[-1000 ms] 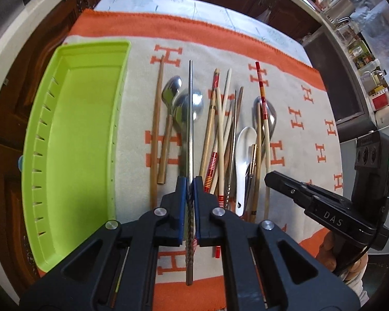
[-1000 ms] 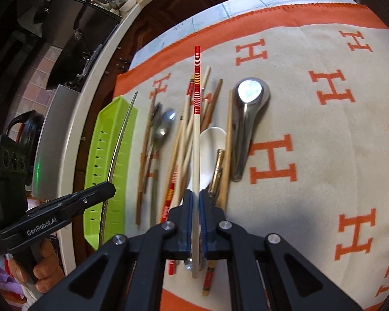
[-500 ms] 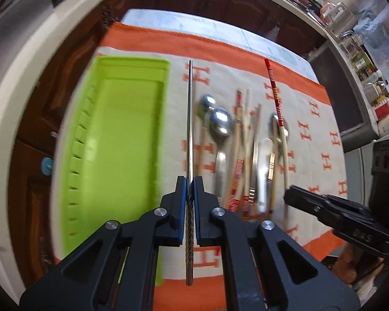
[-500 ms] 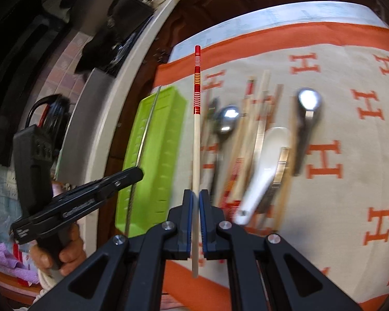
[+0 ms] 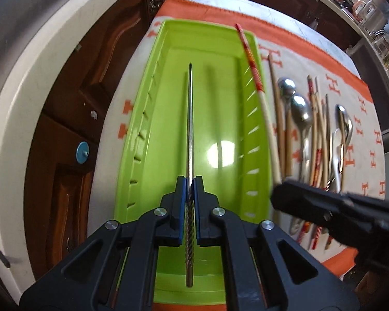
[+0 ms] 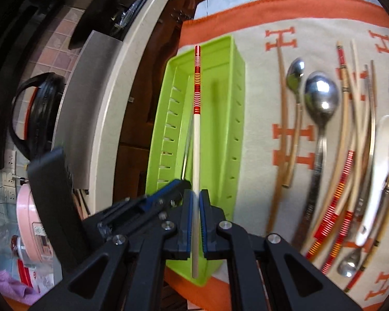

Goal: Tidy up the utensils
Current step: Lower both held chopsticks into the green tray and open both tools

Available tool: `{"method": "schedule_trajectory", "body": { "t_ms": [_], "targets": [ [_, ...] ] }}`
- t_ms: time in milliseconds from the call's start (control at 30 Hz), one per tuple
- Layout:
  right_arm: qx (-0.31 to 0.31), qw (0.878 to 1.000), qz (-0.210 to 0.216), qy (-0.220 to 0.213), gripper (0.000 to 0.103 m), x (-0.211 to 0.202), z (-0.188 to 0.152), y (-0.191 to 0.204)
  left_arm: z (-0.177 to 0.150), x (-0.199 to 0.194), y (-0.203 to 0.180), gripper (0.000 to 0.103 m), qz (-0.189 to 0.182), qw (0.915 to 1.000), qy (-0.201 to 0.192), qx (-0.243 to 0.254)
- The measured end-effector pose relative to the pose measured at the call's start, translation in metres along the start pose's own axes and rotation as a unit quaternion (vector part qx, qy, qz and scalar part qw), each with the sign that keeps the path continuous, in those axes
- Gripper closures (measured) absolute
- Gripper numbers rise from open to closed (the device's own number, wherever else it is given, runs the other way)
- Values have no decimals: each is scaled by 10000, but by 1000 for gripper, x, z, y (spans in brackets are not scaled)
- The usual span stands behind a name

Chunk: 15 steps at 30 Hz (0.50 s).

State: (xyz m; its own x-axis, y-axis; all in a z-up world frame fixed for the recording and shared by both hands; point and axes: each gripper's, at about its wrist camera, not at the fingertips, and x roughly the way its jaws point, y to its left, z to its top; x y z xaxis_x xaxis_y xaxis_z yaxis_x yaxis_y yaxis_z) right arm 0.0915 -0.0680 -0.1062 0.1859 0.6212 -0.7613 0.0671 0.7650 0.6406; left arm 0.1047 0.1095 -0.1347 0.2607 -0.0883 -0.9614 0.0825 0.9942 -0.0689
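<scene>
Left wrist view: our left gripper is clamping fingers on metal chopstick, holding it above green tray. Remaining utensils are lying on blanket right of tray.

Right wrist view: our right gripper is pinching fingers on red-banded chopstick, over same tray.

The green tray is glossy plastic, mirroring a light. The metal chopstick is polished, its grip end twisted. The wooden chopstick is pale and matt, red-banded. The blanket is woven cloth. Steel spoons gleam.
</scene>
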Motion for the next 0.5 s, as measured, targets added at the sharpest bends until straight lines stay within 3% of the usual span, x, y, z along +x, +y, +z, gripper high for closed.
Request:
{"method": "schedule_trajectory", "body": {
  "t_ms": [200, 333, 500],
  "targets": [
    [250, 9991, -258, 228, 97, 17, -1, -3, -14, 13, 5, 99, 39, 9997, 102, 233],
    [321, 9988, -205, 292, 98, 23, -6, -2, -19, 15, 6, 96, 16, 9996, 3, 292],
    [232, 9989, -313, 276, 98, 23, -12, 3, -25, 12, -6, 78, -76, 9990, -104, 439]
  ]
}}
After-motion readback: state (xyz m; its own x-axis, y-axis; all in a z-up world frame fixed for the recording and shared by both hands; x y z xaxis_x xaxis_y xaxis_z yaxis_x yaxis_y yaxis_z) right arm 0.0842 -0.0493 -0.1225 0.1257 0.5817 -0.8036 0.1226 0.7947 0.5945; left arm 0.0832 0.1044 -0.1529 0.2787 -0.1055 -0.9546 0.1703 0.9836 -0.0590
